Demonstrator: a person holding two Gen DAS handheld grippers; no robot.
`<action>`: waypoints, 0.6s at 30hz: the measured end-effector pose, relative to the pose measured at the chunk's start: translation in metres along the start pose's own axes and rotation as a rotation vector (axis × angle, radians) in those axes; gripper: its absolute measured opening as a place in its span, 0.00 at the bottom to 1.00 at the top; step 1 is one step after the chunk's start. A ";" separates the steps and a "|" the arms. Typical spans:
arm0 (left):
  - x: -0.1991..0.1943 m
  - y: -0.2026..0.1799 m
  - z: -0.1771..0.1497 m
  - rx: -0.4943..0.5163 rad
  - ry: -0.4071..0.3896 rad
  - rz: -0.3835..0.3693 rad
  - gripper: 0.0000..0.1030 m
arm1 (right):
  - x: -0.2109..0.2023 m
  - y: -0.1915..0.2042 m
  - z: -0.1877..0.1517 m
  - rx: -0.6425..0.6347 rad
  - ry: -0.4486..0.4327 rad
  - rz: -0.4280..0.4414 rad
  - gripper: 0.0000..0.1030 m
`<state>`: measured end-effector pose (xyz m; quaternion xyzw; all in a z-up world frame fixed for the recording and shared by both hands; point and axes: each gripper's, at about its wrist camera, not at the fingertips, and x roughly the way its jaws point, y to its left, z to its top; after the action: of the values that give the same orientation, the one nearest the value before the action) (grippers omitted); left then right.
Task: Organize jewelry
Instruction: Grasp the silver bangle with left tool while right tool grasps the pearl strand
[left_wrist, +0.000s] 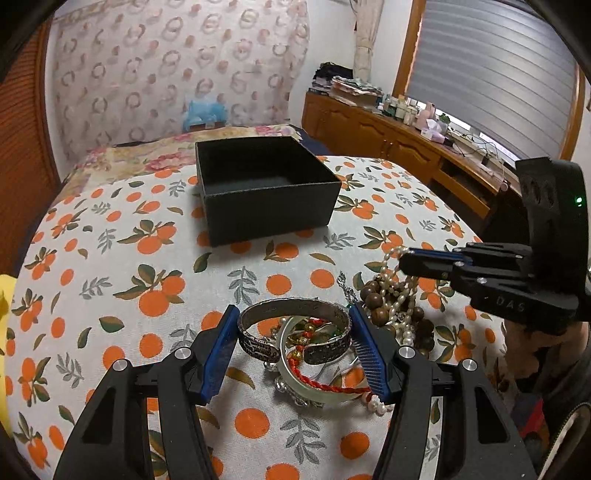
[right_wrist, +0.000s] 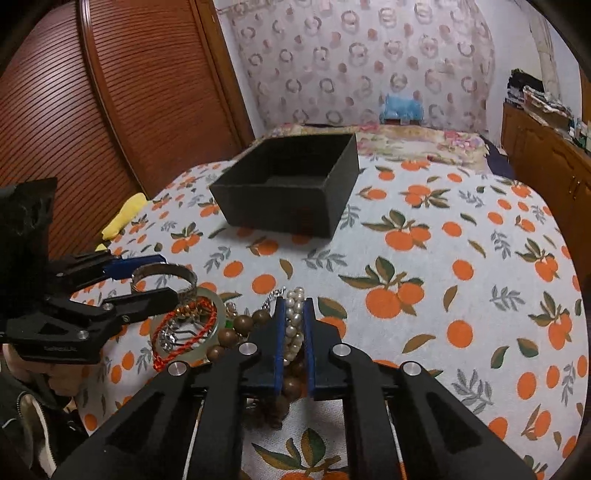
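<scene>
- On the orange-print tablecloth (left_wrist: 110, 229), near the front edge, all the jewelry is sitting in one tangled heap, and both grippers are working right at it.
- The left gripper (left_wrist: 293, 332) is closing around a wide engraved silver bangle (left_wrist: 295, 308). Its blue pads are sitting against both sides of the band, so it's gripping it as far as I can see. The bangle is standing tilted up off the pile.
- Under that bangle a pale jade-looking bangle (left_wrist: 291, 369) is lying flat, with a red braided cord (left_wrist: 332, 386) draped across it and some small gold and green beads bunched inside. Can't make those out properly, too cluttered.
- The right gripper (right_wrist: 294, 314) is pinching a strand of pearls (right_wrist: 293, 325). The jaws are nearly together, with the pearls squeezed between the blue pads.
- Brown wooden beads (right_wrist: 236, 328) are lying right beside and beneath the pearls, touching them.
- The black box (left_wrist: 266, 184) is sitting open further back on the table, well apart from the heap. It's looking bare inside from both views.
- A yellow cloth (right_wrist: 123, 218) is lying at the table's left edge.
</scene>
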<state>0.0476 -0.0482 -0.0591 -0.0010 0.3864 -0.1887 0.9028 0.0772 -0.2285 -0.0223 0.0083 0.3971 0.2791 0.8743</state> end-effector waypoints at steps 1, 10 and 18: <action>0.000 0.000 0.000 -0.001 -0.002 0.001 0.56 | -0.002 0.000 0.002 -0.003 -0.007 0.000 0.10; -0.016 0.001 0.011 0.004 -0.053 0.020 0.56 | -0.039 0.012 0.030 -0.063 -0.100 0.003 0.10; -0.028 0.009 0.031 0.012 -0.096 0.035 0.56 | -0.063 0.017 0.065 -0.102 -0.180 -0.001 0.10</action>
<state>0.0543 -0.0349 -0.0188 0.0021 0.3415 -0.1750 0.9235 0.0810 -0.2317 0.0694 -0.0114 0.3024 0.2967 0.9058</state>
